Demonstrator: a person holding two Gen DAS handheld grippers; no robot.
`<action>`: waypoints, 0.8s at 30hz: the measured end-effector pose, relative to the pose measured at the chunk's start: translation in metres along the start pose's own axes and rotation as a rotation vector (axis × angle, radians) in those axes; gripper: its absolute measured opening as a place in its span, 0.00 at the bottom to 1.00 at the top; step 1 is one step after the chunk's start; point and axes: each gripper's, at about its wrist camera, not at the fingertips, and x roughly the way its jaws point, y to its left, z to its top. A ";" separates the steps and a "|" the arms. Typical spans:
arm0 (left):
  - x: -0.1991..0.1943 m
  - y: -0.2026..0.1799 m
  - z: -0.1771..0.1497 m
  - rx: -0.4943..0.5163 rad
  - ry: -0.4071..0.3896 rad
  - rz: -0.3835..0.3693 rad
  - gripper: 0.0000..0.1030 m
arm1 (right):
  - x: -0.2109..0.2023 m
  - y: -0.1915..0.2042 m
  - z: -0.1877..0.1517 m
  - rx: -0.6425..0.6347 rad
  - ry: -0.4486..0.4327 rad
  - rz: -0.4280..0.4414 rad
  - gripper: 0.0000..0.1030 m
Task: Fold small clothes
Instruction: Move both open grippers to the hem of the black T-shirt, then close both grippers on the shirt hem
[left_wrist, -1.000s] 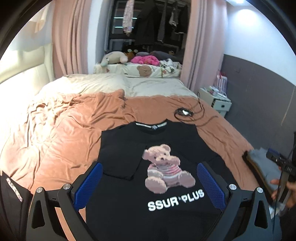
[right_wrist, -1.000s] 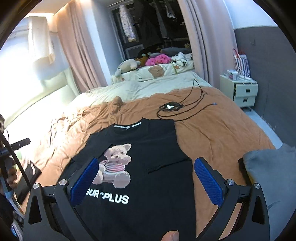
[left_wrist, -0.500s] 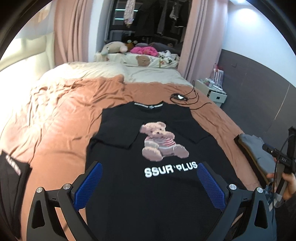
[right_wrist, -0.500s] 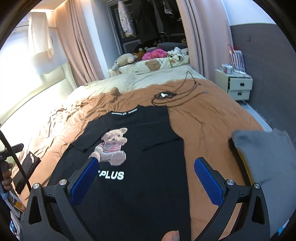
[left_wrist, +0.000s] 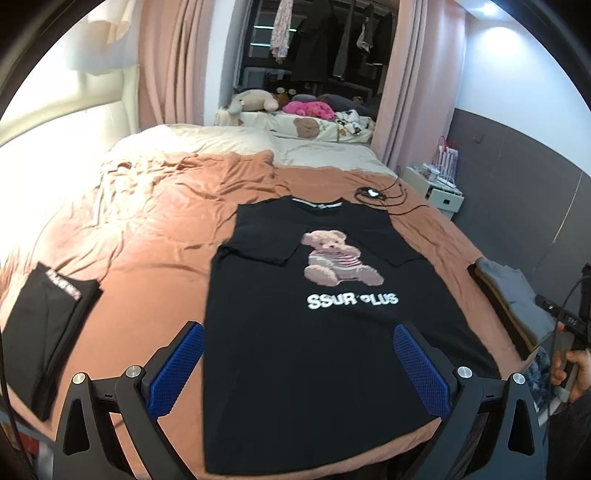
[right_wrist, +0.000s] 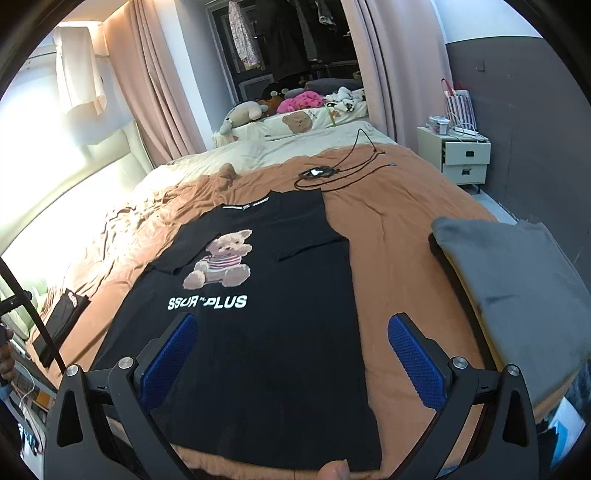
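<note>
While both grippers, left (left_wrist: 295, 363) and right (right_wrist: 291, 356), are hovering spread wide (gripping nothing), one black bear-print cotton T-shirt (left_wrist: 314, 332) is lying below, seemingly untouched.

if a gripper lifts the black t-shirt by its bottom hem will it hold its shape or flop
Probably flop: the black t-shirt lies thin and flat, its sleeves folded in. It looks light, so lifting should be easy. The wrinkled bedspread underneath may drag along if pinched too.
</note>
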 end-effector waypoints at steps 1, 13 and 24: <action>-0.002 0.003 -0.004 -0.001 -0.002 0.004 1.00 | -0.005 0.000 -0.003 0.005 -0.002 0.001 1.00; -0.004 0.067 -0.087 -0.115 0.028 -0.009 1.00 | -0.047 -0.001 -0.046 0.041 -0.007 -0.059 1.00; 0.006 0.106 -0.141 -0.244 0.077 -0.049 0.87 | -0.034 -0.017 -0.074 0.069 0.056 -0.045 1.00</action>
